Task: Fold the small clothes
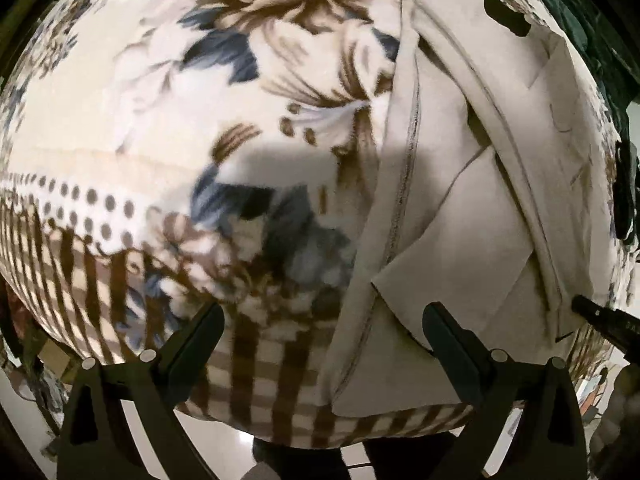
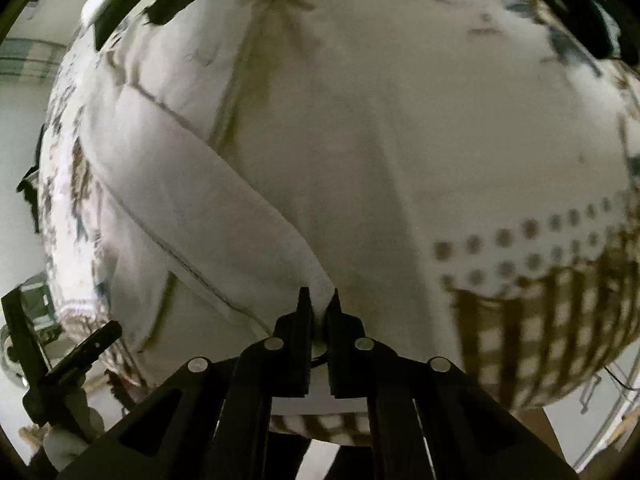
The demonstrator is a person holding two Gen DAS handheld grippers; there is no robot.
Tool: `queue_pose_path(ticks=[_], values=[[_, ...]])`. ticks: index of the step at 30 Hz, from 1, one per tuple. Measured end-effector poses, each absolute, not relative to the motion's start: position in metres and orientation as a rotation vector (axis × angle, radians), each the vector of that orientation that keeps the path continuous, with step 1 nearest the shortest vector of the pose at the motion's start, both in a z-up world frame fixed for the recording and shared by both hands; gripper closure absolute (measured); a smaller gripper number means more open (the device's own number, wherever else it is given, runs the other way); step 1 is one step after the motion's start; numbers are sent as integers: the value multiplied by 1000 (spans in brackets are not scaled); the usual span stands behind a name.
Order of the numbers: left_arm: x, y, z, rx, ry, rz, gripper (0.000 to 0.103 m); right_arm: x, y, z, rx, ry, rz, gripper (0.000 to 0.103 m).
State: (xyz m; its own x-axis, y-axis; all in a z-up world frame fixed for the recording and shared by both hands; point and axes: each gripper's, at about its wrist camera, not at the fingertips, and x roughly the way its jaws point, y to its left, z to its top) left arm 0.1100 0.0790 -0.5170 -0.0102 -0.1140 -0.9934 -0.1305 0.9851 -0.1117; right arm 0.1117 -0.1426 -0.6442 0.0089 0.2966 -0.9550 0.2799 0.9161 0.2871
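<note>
In the left wrist view, the left gripper (image 1: 322, 330) hangs with its fingers spread wide, pinching nothing, above a floral blanket (image 1: 168, 128) with dots and checks near its edge. A cream garment (image 1: 460, 200) lies partly folded on the blanket's right side, its lower fold just ahead of the right finger.

In the right wrist view, the right gripper (image 2: 319, 302) is pressed together on a fold of the cream garment (image 2: 224, 216), which is spread over the blanket (image 2: 540, 320).
</note>
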Motion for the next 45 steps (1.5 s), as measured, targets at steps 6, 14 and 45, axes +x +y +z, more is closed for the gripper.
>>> queue_pose_path(ticks=[6,14,45], values=[[105,72,-525,-218,1609,6,1,110,-178,-644,448,1647,43,97],[196,61,-474,-288,1448,-31,1,141,-216,-616,585,1614,68,50],[346,79,-441,-267,1392,-141,2,324,-321,-515,708,1494,241,45]])
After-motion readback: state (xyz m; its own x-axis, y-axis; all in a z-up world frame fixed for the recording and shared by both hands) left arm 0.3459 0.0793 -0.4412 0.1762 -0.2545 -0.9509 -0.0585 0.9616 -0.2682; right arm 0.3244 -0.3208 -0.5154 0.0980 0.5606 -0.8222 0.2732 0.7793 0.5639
